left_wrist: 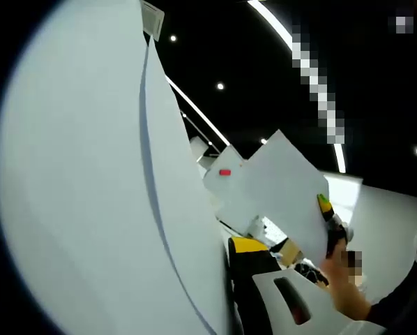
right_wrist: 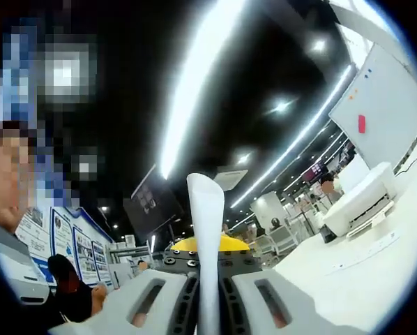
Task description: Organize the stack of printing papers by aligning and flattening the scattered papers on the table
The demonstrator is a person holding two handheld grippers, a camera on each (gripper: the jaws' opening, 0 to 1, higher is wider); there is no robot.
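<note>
between right gripper (right_wrist: 208,307) jaws, thin white paper sheets (right_wrist: 207,230), smooth, edge-on

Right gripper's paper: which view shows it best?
Left gripper view: the right gripper holds its paper up with the flat face visible. Right gripper view shows this paper edge-on between closed jaws.

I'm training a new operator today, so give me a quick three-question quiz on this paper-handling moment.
1. True or false: the right gripper is clamped on an edge-on sheet of paper.
2. What colour is the small mark on the whiteboard? A) red B) green C) black
3. In the left gripper view, what close-up thing covers the left side?

Key: 1 true. 2 A. 3 white paper sheets.
</note>
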